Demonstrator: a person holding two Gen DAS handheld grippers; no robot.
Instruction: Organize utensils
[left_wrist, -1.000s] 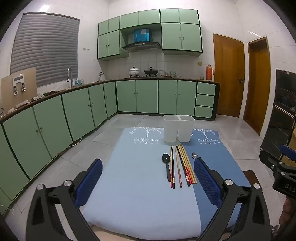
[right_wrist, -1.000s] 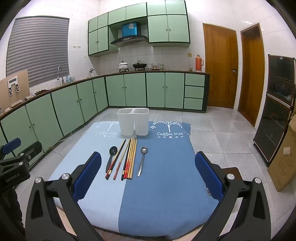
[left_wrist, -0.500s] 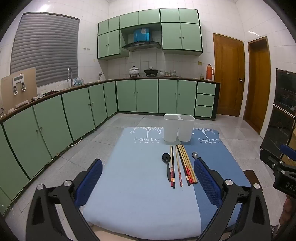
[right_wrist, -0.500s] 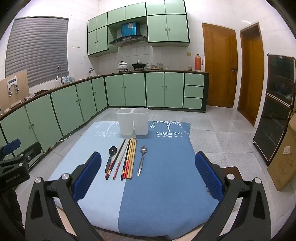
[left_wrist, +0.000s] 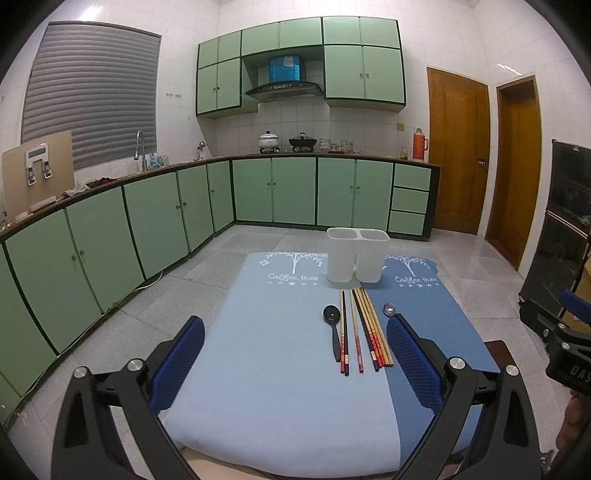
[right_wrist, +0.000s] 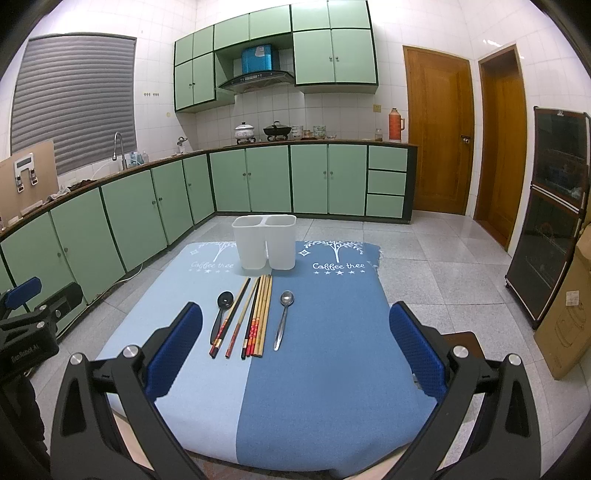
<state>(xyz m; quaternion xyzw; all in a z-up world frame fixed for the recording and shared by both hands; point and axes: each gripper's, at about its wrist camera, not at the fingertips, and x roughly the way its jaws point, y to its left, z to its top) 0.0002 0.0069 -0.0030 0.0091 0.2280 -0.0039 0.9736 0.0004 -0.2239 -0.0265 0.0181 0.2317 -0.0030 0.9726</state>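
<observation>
Blue cloth, pale on one half and darker on the other, covers the table (right_wrist: 325, 369) and carries white "Coffee tree" print along its far edge. A white two-compartment utensil holder (right_wrist: 264, 242) stands upright at 12 o'clock on the cloth, both compartments showing nothing inside. Just on the near side of it lie the utensils in a row: a black spoon (right_wrist: 221, 314) at the 9 o'clock end, a fan of chopsticks (right_wrist: 255, 317) in the middle, some wooden and some dark with red ends, and a metal spoon (right_wrist: 283, 317) at the 3 o'clock end, apart from the sticks. The left gripper (left_wrist: 295, 363) hovers over the near edge, fingers spread wide and grasping nothing. The right gripper (right_wrist: 295, 350) likewise hangs released, its blue pads (right_wrist: 173, 350) wide apart.
</observation>
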